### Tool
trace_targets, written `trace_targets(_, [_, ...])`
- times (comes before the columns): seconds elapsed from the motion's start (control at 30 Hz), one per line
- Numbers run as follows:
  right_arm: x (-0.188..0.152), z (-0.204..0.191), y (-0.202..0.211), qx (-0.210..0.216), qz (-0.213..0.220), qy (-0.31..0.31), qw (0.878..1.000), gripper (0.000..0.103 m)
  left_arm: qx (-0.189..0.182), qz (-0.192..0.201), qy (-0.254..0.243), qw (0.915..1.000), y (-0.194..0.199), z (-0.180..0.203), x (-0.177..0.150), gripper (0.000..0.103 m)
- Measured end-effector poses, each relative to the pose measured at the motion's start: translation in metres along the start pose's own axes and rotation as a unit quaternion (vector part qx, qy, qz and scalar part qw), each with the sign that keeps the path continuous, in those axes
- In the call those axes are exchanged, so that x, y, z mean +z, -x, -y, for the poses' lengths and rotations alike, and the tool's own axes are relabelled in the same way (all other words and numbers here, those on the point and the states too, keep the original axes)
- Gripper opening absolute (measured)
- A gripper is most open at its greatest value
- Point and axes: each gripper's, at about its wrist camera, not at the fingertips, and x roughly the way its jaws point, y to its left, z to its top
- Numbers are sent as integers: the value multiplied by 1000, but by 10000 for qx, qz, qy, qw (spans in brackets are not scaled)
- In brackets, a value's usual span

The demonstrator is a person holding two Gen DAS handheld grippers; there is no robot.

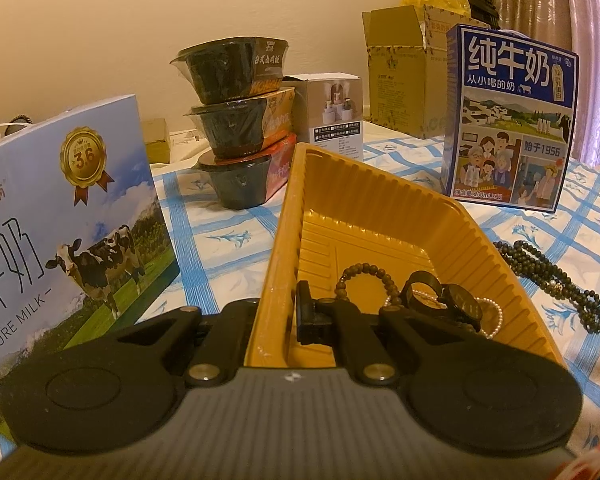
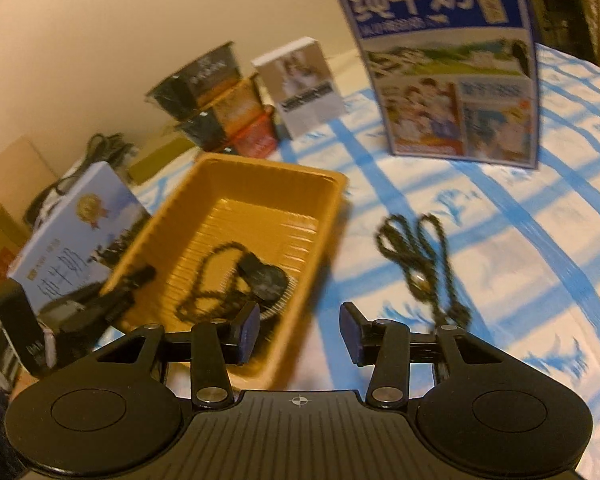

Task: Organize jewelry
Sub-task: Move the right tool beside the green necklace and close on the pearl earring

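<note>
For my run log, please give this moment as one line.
left gripper: shut on yellow tray wall | right gripper: open, empty | dark bead necklace: on tablecloth, outside tray

Watch (image 1: 456, 304) and bracelet (image 1: 366, 278) in tray (image 1: 284, 240); bead necklace (image 1: 556, 280) on tablecloth (image 1: 560, 232) right of it.

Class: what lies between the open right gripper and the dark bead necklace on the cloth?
Only bare blue-checked tablecloth separates right gripper from bead necklace, per the right wrist view.

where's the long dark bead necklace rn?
Dark bead necklace lies on the tablecloth, outside the yellow tray, on its right in both views.
</note>
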Motion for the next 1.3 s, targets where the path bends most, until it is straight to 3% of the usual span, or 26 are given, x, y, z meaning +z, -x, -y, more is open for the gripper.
trace_targets(0.3, [-22,25,11,-584,-90,-65,9982,46,-2,-2,-15,10000,0,0,0,4])
trace_targets(1.3, [-32,50,-15,-1239,-286,441,9909,46,7,-22,-67,10000,-1,0,-1,4])
